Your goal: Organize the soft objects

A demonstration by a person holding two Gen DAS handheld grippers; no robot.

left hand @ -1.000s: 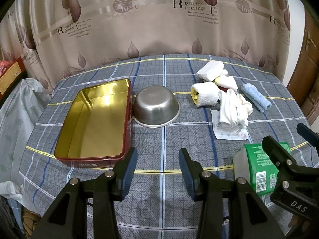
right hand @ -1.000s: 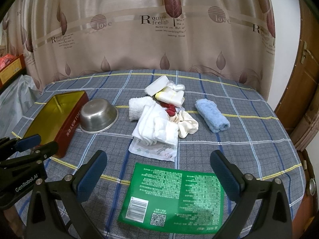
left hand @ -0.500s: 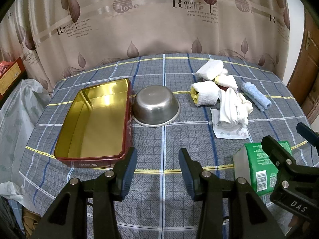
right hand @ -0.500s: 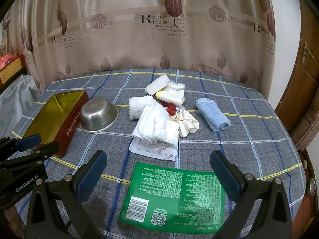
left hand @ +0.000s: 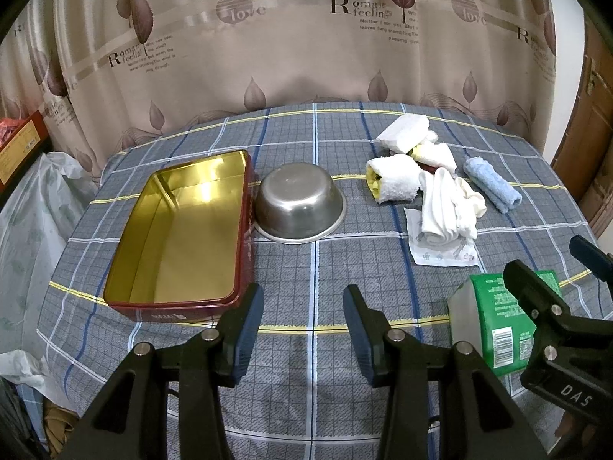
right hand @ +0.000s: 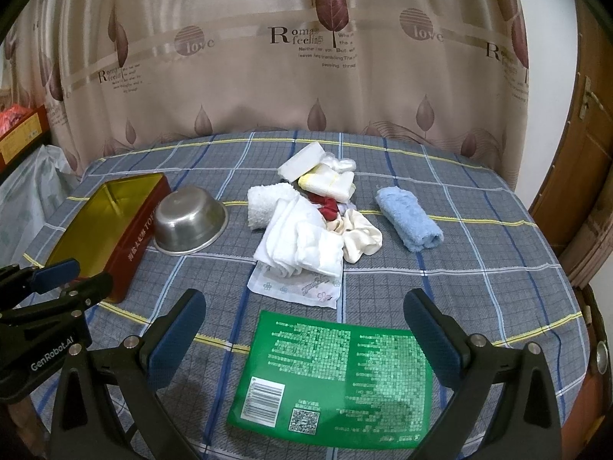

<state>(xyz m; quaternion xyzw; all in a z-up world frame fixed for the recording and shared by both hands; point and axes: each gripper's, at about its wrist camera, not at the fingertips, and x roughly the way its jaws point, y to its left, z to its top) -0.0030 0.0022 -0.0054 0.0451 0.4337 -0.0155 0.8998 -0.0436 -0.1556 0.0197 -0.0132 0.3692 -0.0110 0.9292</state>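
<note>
Hovering over the checked worktop [left hand: 314, 268], we have yet to lift anything: at left the gold-lined tin [left hand: 184, 230] sits empty beside an upturned steel bowl [left hand: 300, 207]; the left gripper [left hand: 302, 326] hangs with jaws apart, holding nothing. Mid-worktop lies the heap of white cloths [right hand: 302, 237], a blue towel [right hand: 408, 222] just beyond. The right gripper [right hand: 306, 337], jaws wide, straddles a green packet [right hand: 337, 375]; closing there looks like our next move.
</note>
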